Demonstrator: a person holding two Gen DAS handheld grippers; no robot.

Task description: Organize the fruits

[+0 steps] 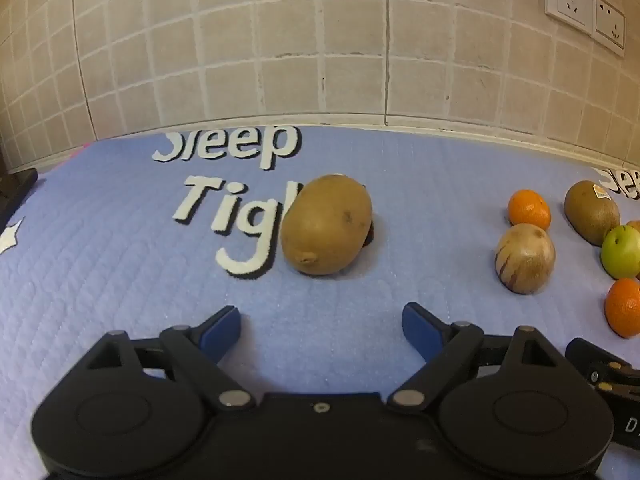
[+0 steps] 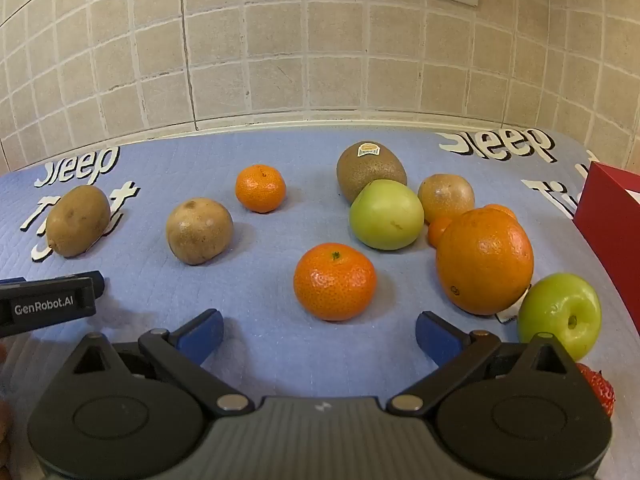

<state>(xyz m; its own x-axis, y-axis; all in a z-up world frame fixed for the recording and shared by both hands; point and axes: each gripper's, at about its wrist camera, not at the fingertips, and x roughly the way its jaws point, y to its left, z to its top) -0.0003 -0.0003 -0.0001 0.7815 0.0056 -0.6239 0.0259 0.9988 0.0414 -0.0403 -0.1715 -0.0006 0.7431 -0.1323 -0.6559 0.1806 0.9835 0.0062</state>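
Left wrist view
- Left claw (image 1: 321, 326): released, blue pads spread wide, nothing between them; it hangs over the bare blue mat (image 1: 120, 280).
- Mat: covers the surface, printed "Sleep Tight", runs back to the tiled wall (image 1: 280, 40).
- Landmark, lone kiwi (image 1: 327, 225): lies on the mat straight beyond the claw, apart from it, covering part of the lettering.
- Pale round fruit (image 1: 525, 258): well right of the lone kiwi.
- Small mandarin (image 1: 529, 209): just behind the pale round fruit.
- Stickered kiwi (image 1: 591, 211): further right, touching a green apple (image 1: 622, 251).
- Wall sockets (image 1: 584, 8): upper right on the tiles.

Right wrist view
- Right claw (image 2: 319, 334): released, pads wide apart, grasping nothing.
- Landmark, near mandarin (image 2: 335, 281): on the mat just beyond the claw, centred on the gap, not between the pads.
- Large orange (image 2: 485, 261): right of the near mandarin.
- Front green apple (image 2: 560, 315): right of the large orange, near the claw's right pad.
- Strawberry (image 2: 598, 392): at the right edge, partly hidden by the claw body.
- Red box (image 2: 612, 208): far right, behind the front apple.
- Left claw tip (image 2: 52, 300): enters at the left edge, well left of the near mandarin.
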